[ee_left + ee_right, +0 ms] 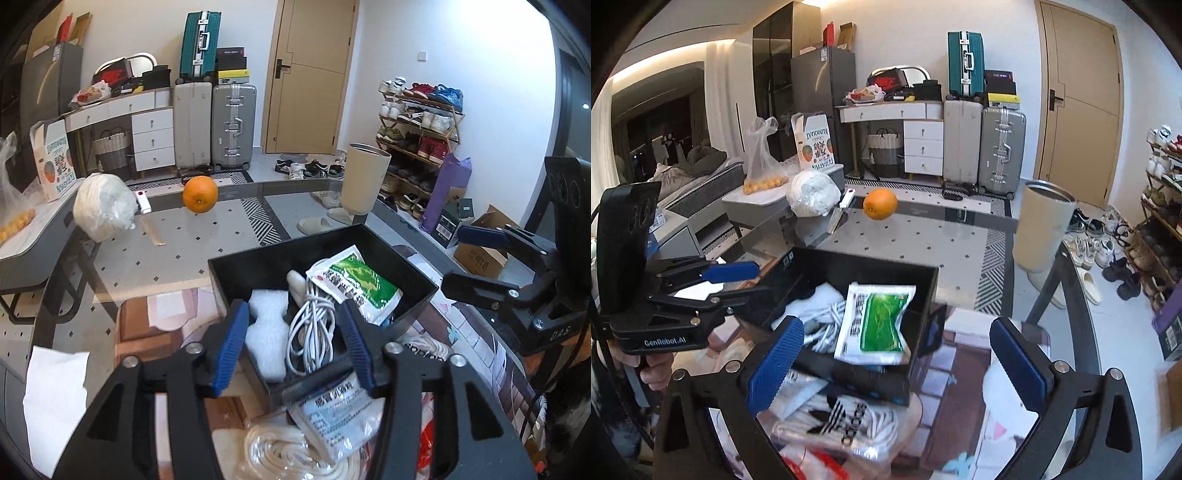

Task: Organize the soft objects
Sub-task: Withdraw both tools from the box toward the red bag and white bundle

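- Coiled white rope (295, 454) in clear wrap lies just under the left gripper (297, 345), jaws parted, gripping nothing.
- Ahead, the black tray (413, 275) holds a foam block (266, 332), white cable (314, 328) and green sachet (354, 284).
- Right gripper (905, 365) gapes wide, empty, before the tray.

"GenRobot.AI" on left gripper (737, 282)
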The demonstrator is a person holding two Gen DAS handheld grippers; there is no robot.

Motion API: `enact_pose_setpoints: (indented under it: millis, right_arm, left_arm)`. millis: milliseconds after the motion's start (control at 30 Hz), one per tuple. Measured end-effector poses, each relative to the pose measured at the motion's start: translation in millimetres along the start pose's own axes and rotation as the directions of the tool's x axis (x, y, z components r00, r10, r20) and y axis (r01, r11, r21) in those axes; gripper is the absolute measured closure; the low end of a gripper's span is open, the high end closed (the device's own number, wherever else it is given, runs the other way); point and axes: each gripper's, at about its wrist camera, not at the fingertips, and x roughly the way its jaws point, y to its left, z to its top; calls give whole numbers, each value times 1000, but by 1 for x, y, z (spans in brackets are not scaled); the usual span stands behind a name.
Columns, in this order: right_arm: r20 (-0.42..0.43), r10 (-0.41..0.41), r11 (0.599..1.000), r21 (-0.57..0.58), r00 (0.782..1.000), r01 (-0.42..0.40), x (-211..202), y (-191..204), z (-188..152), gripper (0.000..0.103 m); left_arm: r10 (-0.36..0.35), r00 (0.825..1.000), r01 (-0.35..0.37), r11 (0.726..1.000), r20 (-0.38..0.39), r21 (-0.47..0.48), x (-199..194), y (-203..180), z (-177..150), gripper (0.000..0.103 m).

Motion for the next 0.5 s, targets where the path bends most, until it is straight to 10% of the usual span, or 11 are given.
enact_pose_setpoints:
  millis: [100,233,500]
  right_arm:
    - [-6,10,1000,7,1000,-10,-8,2,-9,1]
    - [-12,4,1000,5,1000,-4,-16,7,-20,1]
    - [-45,27,999,34,999,-26,-27,12,-40,1]
  left_arm:
    - [15,1000,-15,1000,4,0,-5,-2,-7,45]
    - [30,1000,-30,999,9,-13,-13,-3,-17,13]
    - [82,996,-81,996,30,-33,-28,-1,-39,0]
